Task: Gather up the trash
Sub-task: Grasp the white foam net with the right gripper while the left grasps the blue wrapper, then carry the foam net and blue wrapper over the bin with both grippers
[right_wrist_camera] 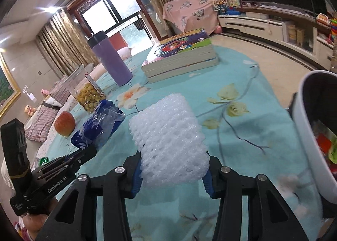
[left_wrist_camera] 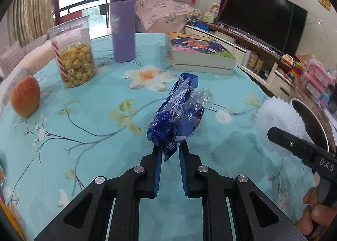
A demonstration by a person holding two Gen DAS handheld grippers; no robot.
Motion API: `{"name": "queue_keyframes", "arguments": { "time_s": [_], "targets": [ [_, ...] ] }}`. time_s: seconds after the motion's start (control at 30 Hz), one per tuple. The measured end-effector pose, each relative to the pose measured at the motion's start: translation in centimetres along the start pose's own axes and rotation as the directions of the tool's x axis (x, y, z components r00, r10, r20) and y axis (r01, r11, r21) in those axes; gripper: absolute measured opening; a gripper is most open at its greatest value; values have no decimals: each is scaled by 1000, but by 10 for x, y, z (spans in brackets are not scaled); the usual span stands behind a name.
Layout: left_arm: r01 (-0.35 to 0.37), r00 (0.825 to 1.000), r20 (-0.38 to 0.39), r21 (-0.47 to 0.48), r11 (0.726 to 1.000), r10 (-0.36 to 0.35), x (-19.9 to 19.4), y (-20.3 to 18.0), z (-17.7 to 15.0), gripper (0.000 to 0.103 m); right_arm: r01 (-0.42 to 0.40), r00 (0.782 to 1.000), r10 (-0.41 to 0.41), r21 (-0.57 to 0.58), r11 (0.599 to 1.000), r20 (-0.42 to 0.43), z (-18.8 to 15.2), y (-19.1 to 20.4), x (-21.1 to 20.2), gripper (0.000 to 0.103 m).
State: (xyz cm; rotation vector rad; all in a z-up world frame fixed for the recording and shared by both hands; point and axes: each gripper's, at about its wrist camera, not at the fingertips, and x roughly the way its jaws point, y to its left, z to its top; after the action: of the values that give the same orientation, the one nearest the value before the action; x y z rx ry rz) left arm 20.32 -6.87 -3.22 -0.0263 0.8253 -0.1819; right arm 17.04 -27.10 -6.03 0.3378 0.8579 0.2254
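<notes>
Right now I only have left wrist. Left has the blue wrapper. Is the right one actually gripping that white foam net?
Observer: Yes, the right gripper is shut on the foam net, pinched at its near end.
Operator: Anything in the bin yet?
Observer: The white bin at the table's right edge already holds colourful scraps, red and green.
Operator: Other trash left?
Observer: A small green wrapper lies near the left gripper, behind its blue wrapper.

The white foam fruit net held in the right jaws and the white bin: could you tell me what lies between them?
Nothing: in the right wrist view, only bare floral turquoise tablecloth separates the white foam fruit net from the white bin.
</notes>
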Motion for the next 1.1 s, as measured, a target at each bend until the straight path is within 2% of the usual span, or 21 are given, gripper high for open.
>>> {"name": "queue_keyframes", "arguments": {
  "time_s": [0.53,1.1],
  "targets": [
    [65,998,-16,97,993,-64,-20,-56,-12,15,45,996,-47,23,999,81,-17,-28,-61,47],
    [139,990,-34,169,976,-135,-24,-98,-13,15,97,986,-107,79,992,128,-23,-67,-103,47]
  ]
}}
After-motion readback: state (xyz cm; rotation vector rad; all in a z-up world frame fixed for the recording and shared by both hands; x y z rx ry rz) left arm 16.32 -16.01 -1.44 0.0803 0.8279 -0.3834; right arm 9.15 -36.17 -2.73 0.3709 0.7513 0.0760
